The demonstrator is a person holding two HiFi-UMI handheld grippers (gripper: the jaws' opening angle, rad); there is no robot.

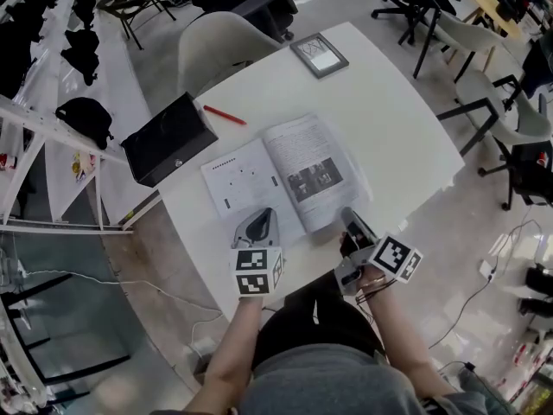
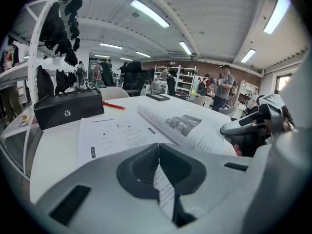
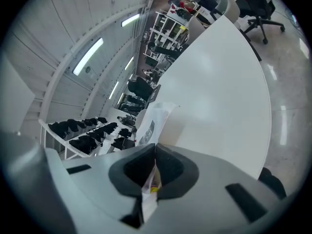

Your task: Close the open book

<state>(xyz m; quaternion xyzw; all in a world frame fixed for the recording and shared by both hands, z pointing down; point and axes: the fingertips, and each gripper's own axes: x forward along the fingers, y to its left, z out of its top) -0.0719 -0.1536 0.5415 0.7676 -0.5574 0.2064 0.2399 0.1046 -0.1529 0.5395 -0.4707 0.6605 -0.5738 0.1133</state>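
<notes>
The open book (image 1: 285,175) lies flat on the white table (image 1: 389,119), with a diagram page on the left and a page with a photo on the right. My left gripper (image 1: 259,225) is at the book's near edge by the spine. In the left gripper view it (image 2: 157,154) is shut, with a printed page (image 2: 163,191) pinched between the jaws. My right gripper (image 1: 350,220) is at the near right corner of the book. In the right gripper view it (image 3: 155,152) is shut on the right-hand pages (image 3: 156,118), which stand up from the table.
A black box (image 1: 168,138) sits at the table's left edge, with a red pen (image 1: 224,115) beside it. A grey framed tablet (image 1: 319,55) lies at the far end. A pale chair (image 1: 220,41) stands behind the table, and office chairs (image 1: 484,67) stand to the right.
</notes>
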